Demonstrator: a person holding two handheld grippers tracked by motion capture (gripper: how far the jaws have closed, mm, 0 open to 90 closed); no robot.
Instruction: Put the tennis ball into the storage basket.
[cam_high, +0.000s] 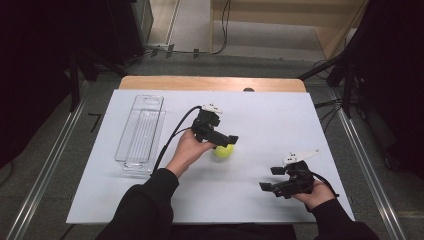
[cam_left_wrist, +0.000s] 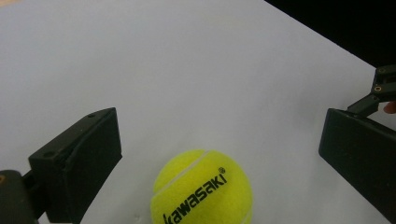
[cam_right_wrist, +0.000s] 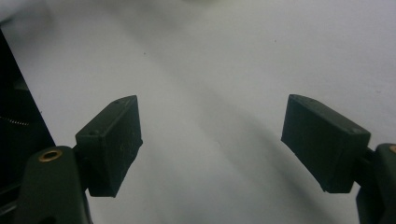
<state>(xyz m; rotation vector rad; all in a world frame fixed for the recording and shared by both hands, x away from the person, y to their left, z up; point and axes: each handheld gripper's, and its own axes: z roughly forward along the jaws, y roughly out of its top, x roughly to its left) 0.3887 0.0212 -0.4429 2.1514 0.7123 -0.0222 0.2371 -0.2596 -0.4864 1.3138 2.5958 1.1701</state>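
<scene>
A yellow-green tennis ball (cam_high: 223, 150) printed "kawasaki" lies on the white table (cam_high: 280, 120) near its middle. My left gripper (cam_high: 216, 136) hovers just over and behind the ball, open. In the left gripper view the ball (cam_left_wrist: 201, 189) sits low between the two wide-apart jaws of the left gripper (cam_left_wrist: 219, 126), touching neither. My right gripper (cam_high: 271, 179) is at the front right of the table, open, about a hand's width from the ball. In the right gripper view the right gripper (cam_right_wrist: 212, 126) has nothing but bare table between its jaws.
A clear plastic tray (cam_high: 140, 132) lies lengthwise on the left part of the table, with nothing visible in it. The table's wooden far edge (cam_high: 210, 82) shows behind the white sheet. Metal rails run along both sides on the floor.
</scene>
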